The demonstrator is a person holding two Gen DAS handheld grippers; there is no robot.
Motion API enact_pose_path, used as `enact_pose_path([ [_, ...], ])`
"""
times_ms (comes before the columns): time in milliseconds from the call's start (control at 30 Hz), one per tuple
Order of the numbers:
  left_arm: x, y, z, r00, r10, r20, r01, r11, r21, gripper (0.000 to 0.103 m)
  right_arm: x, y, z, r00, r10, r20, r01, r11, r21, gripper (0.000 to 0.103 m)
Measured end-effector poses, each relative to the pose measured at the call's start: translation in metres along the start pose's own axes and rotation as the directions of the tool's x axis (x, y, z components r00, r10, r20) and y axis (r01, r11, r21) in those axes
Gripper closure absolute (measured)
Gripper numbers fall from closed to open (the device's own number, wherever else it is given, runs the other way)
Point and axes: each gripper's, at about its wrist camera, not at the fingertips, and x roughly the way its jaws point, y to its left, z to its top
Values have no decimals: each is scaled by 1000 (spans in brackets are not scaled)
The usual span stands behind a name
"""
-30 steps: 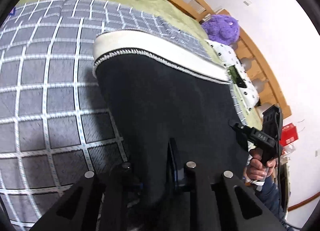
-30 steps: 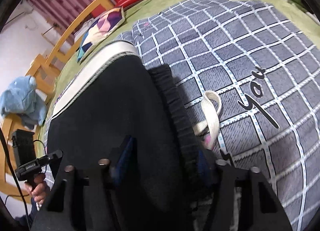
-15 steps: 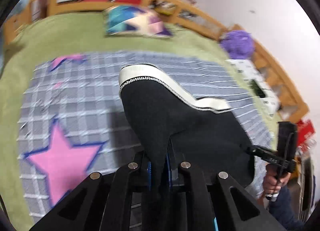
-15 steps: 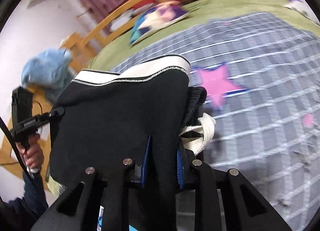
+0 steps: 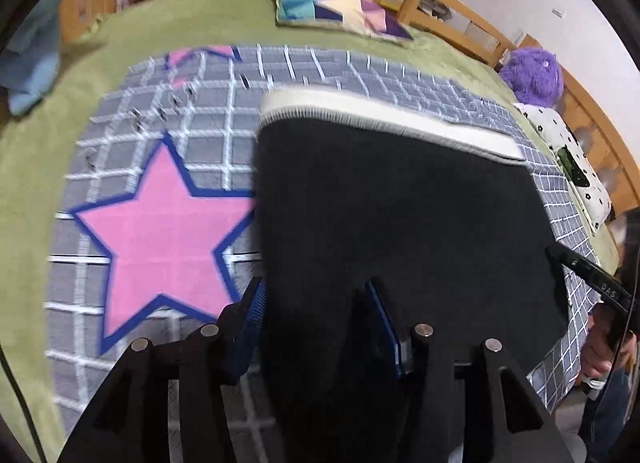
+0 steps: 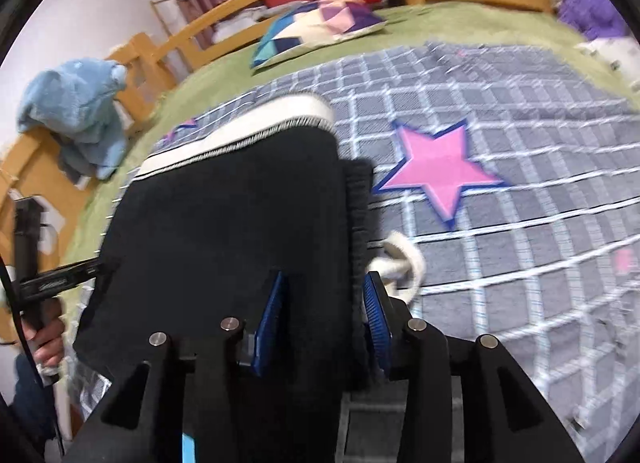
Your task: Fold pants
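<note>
The black knit pants with a cream ribbed cuff band (image 5: pixel 384 199) lie folded on the grey checked blanket with pink stars (image 5: pixel 160 231), their near edge between both grippers, long axis crosswise. The left gripper (image 5: pixel 316 319) and right gripper (image 6: pixel 322 303) straddle the cloth, jaws opening, pads apart.

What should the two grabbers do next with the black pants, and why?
Probably back both away. The left gripper and right gripper are opening around the folded black fleece pants with the cream stripe, which already lie on the grey checked blanket.
</note>
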Motion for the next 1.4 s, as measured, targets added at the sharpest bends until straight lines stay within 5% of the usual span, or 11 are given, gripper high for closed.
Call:
enact_pose_path([
  [200, -48, -23, -17, 997, -6, 82, 4, 1000, 30, 44, -50, 46, -15, 994, 48, 95, -38, 994, -103, 63],
  [400, -10, -19, -71, 997, 50, -63, -47, 998, 51, 39, -1, 49, -53, 988, 28, -152, -46, 993, -111, 70],
  [567, -24, -2, -70, 995, -38, -96, 39, 999, 10, 37, -10, 55, -71, 986, 6, -165, -39, 979, -198, 70],
  [667, -40, -6, -52, 999, -33, -20, 34, 998, 51, 37, -30, 61, -53, 996, 22, -92, -43, 971, -234, 70],
  [800, -44, -17, -17, 998, -4, 55, -1, 996, 90, 36, -42, 58, -6, 997, 32, 73, -18, 982, -186, 52],
  [1000, -31, -19, 27, 995, -36, 93, 30, 997, 69, 37, 17, 28, 70, 992, -48, 119, 58, 995, -86, 49],
  [1033, -31, -20, 31, 994, -47, 99, 39, 996, 77, 37, 36, 19, 80, 995, -36, 97, 41, 998, -52, 50],
  [1100, -29, -20, 35, 991, -48, 124, 36, 995, 95, 37, 66, 8, 88, 1000, 16, 27, -17, 1000, 4, 81],
  [1167, -25, -18, 38, 990, -37, 139, 24, 995, 99, 37, 58, 9, 84, 997, 26, 75, -25, 1000, -12, 90],
  [1267, -18, -19, 41, 987, -64, 145, 52, 995, 87, 37, 31, -15, 67, 979, 127, 158, -142, 986, 84, 91],
  [1400, -3, -32, 44, 989, -70, 131, 58, 994, 97, 37, 52, -13, 46, 993, -31, 110, 29, 999, 19, 88],
])
